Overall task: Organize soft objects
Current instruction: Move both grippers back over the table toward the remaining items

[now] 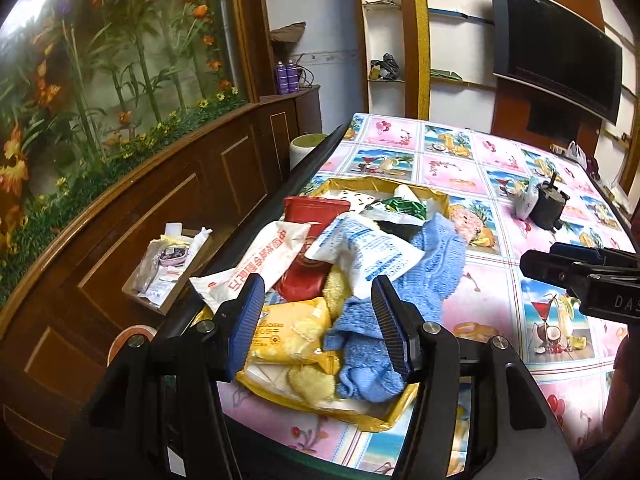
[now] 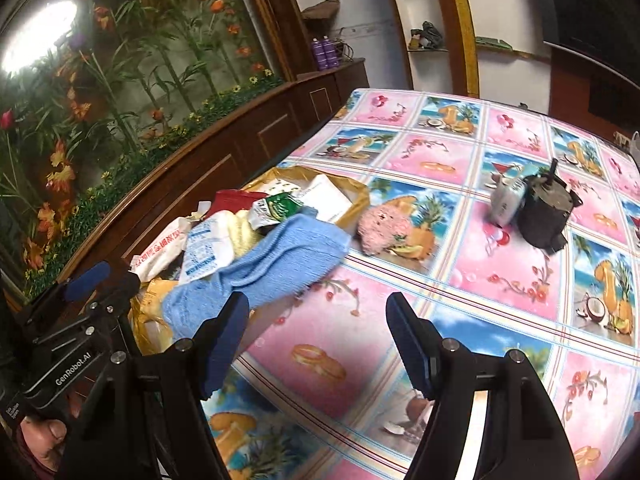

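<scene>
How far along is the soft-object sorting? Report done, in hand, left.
Done: apparently only the pink plush, lying alone on the tablecloth beside the yellow tray. In hand: nothing; the left claw is open over the blue towel, and the right claw is open above bare cloth. Left: the towel, yellow fluffy cloth and snack packets remain piled in the tray.

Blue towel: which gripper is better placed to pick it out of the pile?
Left. The left gripper hangs open right over the blue towel, one pad already beside its folds. The right gripper is open over bare tablecloth, off to the towel's side.
</scene>
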The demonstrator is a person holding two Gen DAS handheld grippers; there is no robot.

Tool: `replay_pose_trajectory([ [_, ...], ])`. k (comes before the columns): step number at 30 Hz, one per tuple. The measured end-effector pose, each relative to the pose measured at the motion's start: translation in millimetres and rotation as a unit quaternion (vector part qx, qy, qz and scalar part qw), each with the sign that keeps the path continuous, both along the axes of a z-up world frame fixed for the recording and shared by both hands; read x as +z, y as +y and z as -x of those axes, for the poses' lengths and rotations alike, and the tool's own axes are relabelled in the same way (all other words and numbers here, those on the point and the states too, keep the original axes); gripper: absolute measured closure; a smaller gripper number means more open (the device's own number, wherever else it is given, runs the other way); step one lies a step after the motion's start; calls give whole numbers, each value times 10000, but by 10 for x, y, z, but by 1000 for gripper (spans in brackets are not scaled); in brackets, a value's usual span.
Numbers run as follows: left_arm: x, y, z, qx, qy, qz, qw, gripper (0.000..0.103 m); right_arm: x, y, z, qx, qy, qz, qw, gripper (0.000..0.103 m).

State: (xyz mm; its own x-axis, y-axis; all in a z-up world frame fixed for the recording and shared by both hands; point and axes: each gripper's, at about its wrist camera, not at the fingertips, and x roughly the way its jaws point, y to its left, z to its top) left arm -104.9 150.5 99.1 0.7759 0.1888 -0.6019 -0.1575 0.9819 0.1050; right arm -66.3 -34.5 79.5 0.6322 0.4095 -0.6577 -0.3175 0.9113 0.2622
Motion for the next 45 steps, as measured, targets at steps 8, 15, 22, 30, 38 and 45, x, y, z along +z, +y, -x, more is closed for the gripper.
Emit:
replay_pose_trajectory([
  [8,-42,-169,-66,-179,140,-66,9997,47,-147,-349,-11,-374,222,-134,9990,32],
  [15,-4,-335,-55,-321,-56,-105,9994,47,-261,-707,-22,-767,326,-158,9964,32],
  [22,387,-369,216,-474,-1402,126,9889,11,-308,-1028,-157,-1133,385,-186,9926,32],
  [30,381,-877,-666,-1900,-7,572,9801,6,-319,-1511,-423,-1660,297,-295,9852,32],
  [38,8,-1756,-1824,-2599,964,441,9598,6,-400,-2070,-411,-2286,392,-881,9687,32],
  [45,-488,-2225,-2428,-3350,1623,389,9273,30,-381,-2405,-370,-2699,443,-1399,9516,32],
])
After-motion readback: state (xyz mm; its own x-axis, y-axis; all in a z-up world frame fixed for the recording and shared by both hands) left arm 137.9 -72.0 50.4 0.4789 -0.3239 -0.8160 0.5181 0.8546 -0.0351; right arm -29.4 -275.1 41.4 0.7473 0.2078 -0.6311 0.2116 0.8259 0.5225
